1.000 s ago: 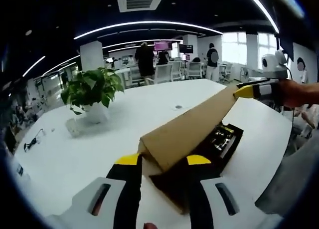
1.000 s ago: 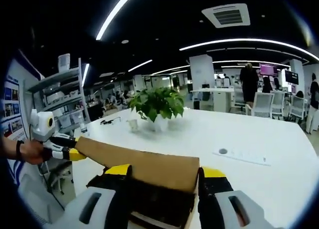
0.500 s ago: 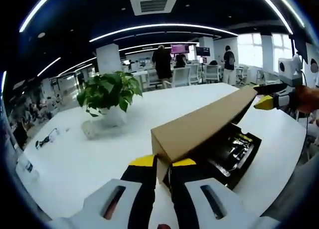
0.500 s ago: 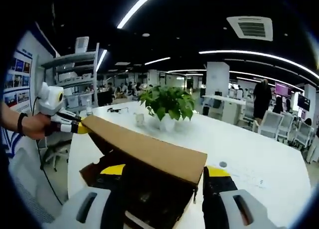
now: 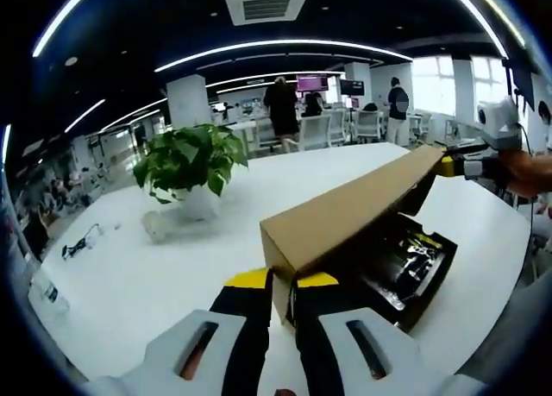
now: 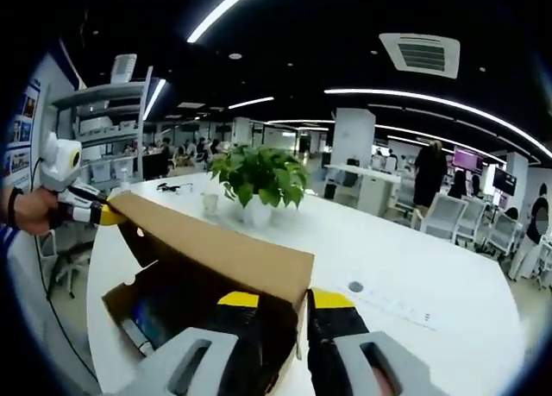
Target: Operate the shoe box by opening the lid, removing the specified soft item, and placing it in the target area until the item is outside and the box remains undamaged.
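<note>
The shoe box (image 5: 429,273) lies open on the white table (image 5: 121,275), black inside, with dark contents (image 5: 405,251) that I cannot make out. Its brown cardboard lid (image 5: 345,215) is lifted at a slant above it. My left gripper (image 5: 283,282) is shut on the lid's near corner. The right gripper (image 5: 453,165), held by a hand, grips the far end. In the right gripper view, my right gripper (image 6: 285,299) is shut on the lid (image 6: 216,245) at its end edge, over the box (image 6: 159,305), and the left gripper (image 6: 93,213) holds the opposite corner.
A potted plant (image 5: 185,159) (image 6: 257,176) stands on the table beyond the box. A small dark item (image 5: 76,241) lies near the table's far left edge. Chairs, desks and standing people fill the office behind. Shelving (image 6: 121,128) stands beside the table.
My left gripper closed on the lid corner first, then my right gripper's jaws closed on the other end. The lid now sits higher above the box.
</note>
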